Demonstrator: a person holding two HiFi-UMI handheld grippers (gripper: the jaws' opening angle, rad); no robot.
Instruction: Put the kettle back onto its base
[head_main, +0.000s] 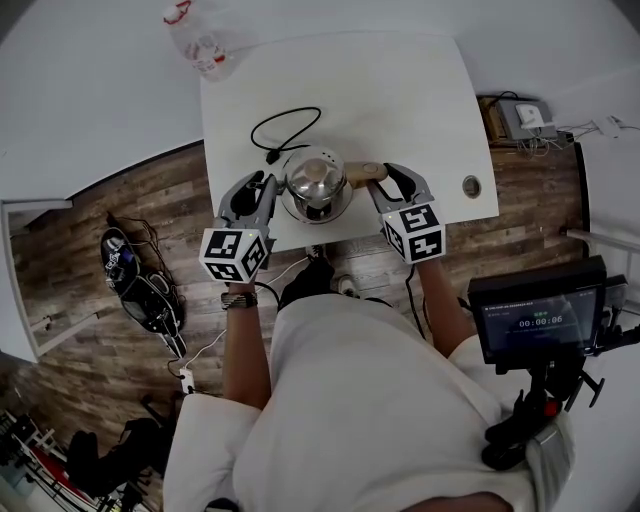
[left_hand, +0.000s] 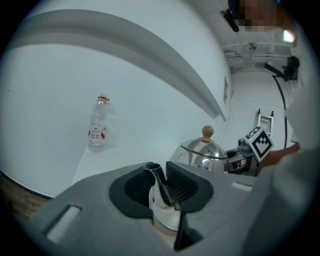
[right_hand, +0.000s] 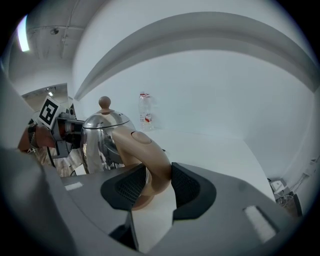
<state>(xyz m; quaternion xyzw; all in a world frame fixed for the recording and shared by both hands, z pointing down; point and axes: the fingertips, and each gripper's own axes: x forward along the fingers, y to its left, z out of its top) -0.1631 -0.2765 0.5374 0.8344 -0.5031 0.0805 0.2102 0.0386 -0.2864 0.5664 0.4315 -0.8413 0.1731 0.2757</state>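
Polished steel sits between both of your tools: the round, mirror-bright kettle (head_main: 316, 185) with its wooden knob is at the near edge of the white table (head_main: 400, 90), gripped from two sides. Your left gripper (left_hand: 159, 182) has its ribbed black pads drawn in narrow on the slim steel spout (left_hand: 160, 195). Your right gripper (right_hand: 152, 187) stands a little wider, its pads pressed on either flank of the tan curved handle (right_hand: 150, 155) at its lower bend. That split looks sensible to me: the handle side carries the weight, while the spout side stops the body from swinging or turning, so the underside can meet its seat squarely. You cannot see the base itself from any view. The thin black cord (head_main: 285, 130) looped on the tabletop runs in toward the kettle, so the base most likely lies straight beneath, covered by the body; whether the two already touch I cannot tell. The clear plastic bottle (left_hand: 97, 125) with the red label stands well apart at the far corner, out of your way
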